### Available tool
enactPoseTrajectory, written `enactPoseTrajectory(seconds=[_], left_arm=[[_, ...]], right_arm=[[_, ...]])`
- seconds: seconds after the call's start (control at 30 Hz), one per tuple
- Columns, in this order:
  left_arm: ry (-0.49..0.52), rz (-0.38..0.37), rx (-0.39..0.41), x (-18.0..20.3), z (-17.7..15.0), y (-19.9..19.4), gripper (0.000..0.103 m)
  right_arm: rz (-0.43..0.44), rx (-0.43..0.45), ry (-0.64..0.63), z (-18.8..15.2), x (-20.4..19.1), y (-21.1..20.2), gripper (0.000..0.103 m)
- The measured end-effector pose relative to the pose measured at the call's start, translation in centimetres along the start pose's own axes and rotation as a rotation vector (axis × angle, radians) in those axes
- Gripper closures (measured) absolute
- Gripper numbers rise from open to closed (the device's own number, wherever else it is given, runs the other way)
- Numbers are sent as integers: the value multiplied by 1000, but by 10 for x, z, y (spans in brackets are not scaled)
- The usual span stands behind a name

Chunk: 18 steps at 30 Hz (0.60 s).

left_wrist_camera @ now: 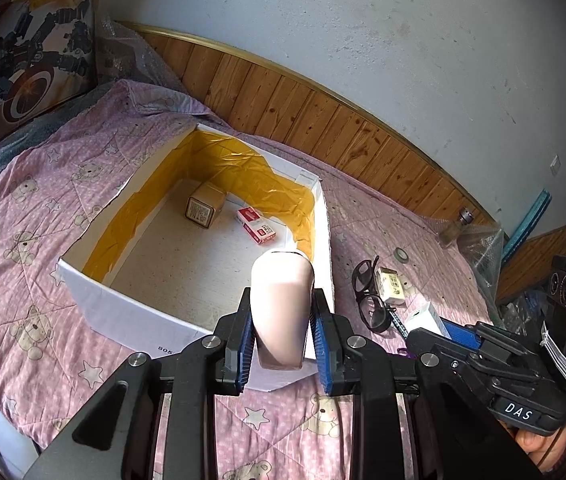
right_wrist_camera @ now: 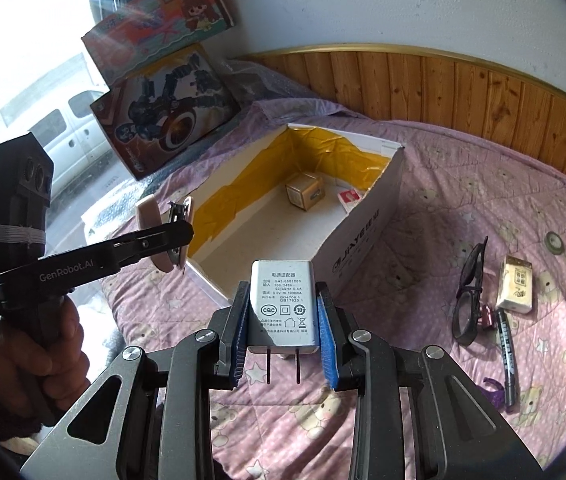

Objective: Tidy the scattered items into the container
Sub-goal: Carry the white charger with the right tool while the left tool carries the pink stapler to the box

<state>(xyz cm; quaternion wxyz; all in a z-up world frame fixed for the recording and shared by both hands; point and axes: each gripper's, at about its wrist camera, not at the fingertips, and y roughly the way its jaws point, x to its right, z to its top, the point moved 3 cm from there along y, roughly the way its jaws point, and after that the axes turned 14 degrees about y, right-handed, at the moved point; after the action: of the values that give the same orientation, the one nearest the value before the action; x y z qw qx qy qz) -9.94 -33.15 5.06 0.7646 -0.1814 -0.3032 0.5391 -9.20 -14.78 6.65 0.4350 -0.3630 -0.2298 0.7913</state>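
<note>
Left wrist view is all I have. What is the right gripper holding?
Observer: The right gripper is shut on a power adapter, prongs pointing back toward its camera.
Operator: And my pink thing?
Observer: Seen side on, it is a stapler; metal shows between its pink halves, and the left gripper is shut on it.
Operator: Anything loose by the glasses?
Observer: A black marker lies beside the glasses on the quilt.

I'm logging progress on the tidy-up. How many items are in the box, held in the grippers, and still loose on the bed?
In the box: 2 (brown carton, red-and-white packet)
Held: 2 (pink stapler, charger)
Loose on the bed: 6 (glasses, pack, marker, tape roll, pink clip, purple piece)
Total: 10
</note>
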Motion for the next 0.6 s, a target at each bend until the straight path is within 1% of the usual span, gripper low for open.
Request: enactPoseTrajectory(seconds=[0.3, 0.6], left_arm=[[-7, 19, -20, -19, 27, 16, 76], [-12, 35, -92, -41, 46, 35, 76]], right_arm=[[47, -10, -34, 37, -11, 23, 71], [74, -62, -69, 65, -19, 55, 71]])
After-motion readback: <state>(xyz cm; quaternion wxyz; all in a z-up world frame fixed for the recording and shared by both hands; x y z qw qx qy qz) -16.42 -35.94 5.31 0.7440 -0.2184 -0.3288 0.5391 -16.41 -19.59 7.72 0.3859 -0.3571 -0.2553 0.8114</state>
